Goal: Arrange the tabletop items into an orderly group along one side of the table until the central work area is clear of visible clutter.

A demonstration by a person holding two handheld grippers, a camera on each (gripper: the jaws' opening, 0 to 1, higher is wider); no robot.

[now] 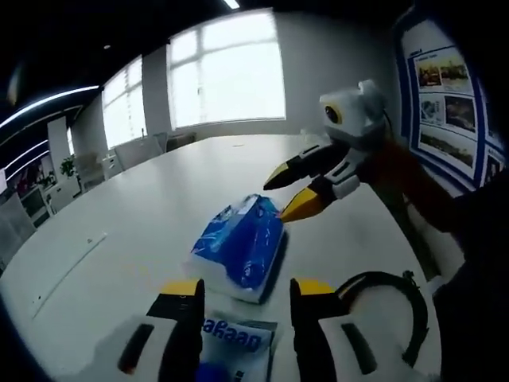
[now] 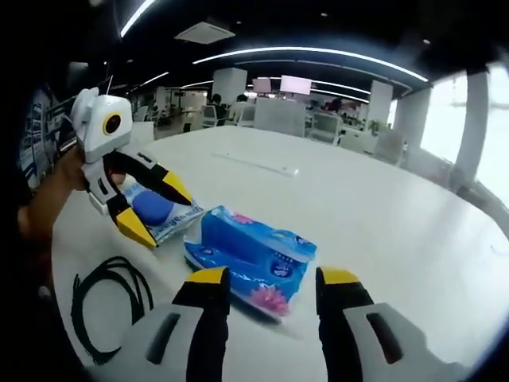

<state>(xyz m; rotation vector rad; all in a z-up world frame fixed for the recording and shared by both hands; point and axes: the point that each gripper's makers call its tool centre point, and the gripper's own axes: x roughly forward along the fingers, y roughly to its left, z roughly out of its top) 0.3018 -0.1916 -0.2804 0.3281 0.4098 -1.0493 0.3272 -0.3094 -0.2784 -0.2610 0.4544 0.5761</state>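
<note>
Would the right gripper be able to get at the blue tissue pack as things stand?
Probably yes: the right gripper is open with the blue tissue pack lying just ahead of it on the table, nothing between them.

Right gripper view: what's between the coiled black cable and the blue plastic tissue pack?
Bare white table only, seen in the right gripper view; black cable and blue tissue pack lie apart.

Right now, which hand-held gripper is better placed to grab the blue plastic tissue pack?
Probably the right hand-held gripper: its open jaws sit just short of the blue plastic tissue pack. The left hand-held gripper, also open, hovers over the small blue-and-white packet instead.
</note>
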